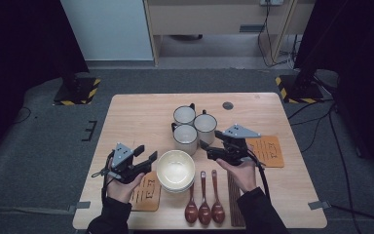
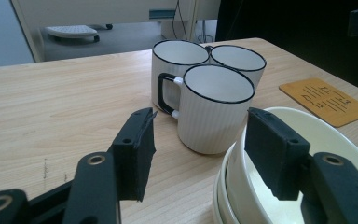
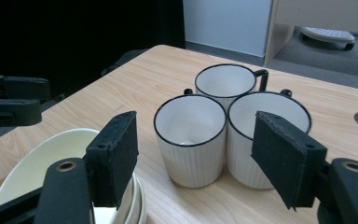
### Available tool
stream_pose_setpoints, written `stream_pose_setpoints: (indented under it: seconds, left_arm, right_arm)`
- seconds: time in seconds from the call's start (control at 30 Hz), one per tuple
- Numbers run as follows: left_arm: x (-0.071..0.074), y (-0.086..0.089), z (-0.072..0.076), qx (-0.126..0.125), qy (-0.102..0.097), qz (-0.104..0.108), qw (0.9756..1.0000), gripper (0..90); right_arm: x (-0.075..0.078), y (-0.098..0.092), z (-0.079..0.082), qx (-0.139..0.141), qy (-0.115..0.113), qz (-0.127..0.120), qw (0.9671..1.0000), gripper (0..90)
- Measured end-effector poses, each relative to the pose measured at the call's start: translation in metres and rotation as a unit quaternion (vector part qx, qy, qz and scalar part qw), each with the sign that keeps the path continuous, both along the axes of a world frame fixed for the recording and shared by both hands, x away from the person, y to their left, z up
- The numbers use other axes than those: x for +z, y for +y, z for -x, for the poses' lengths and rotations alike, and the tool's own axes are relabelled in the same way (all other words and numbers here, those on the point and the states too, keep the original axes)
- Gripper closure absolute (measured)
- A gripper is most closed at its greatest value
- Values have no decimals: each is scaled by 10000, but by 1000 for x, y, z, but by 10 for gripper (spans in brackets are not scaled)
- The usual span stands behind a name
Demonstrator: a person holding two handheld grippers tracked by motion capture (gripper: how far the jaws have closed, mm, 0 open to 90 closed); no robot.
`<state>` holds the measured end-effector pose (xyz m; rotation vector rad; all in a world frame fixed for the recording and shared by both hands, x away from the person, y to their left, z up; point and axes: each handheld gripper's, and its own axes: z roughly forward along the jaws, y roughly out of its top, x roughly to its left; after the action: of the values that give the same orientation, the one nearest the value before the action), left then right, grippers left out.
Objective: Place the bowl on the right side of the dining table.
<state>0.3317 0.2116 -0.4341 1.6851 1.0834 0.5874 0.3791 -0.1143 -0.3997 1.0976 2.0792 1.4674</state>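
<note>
Three white mugs with black rims [image 1: 185, 134] stand bunched together at the table's middle. In front of them sits a stack of cream bowls [image 1: 175, 168]. My left gripper [image 1: 147, 155] hangs open just left of the bowls. In the left gripper view the left gripper [image 2: 200, 144] has one jaw over the bowls [image 2: 307, 135] and the other outside their rim, pads touching nothing. My right gripper [image 1: 209, 146] is open to the right of the nearest mug. In the right gripper view the right gripper [image 3: 200, 154] faces the nearest mug [image 3: 191, 140] from a short way off, nothing between its pads.
Three wooden spoons [image 1: 204, 197] and dark chopsticks [image 1: 233, 200] lie at the front edge of the wooden table [image 1: 136, 117]. An orange coaster [image 1: 268, 151] lies right of my right gripper, and another coaster [image 1: 148, 192] under my left hand. A round cable hole [image 1: 228, 105] is at the back.
</note>
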Motion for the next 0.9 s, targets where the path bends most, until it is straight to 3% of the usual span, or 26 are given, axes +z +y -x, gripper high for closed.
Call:
stream_pose_setpoints:
  seconds: [0.9]
  left_arm:
    - [-11, -14, 0, -92, 133, -53, 9999, 484]
  right_arm:
    - [-22, 38, 4, 362, 208, 211, 9989, 377]
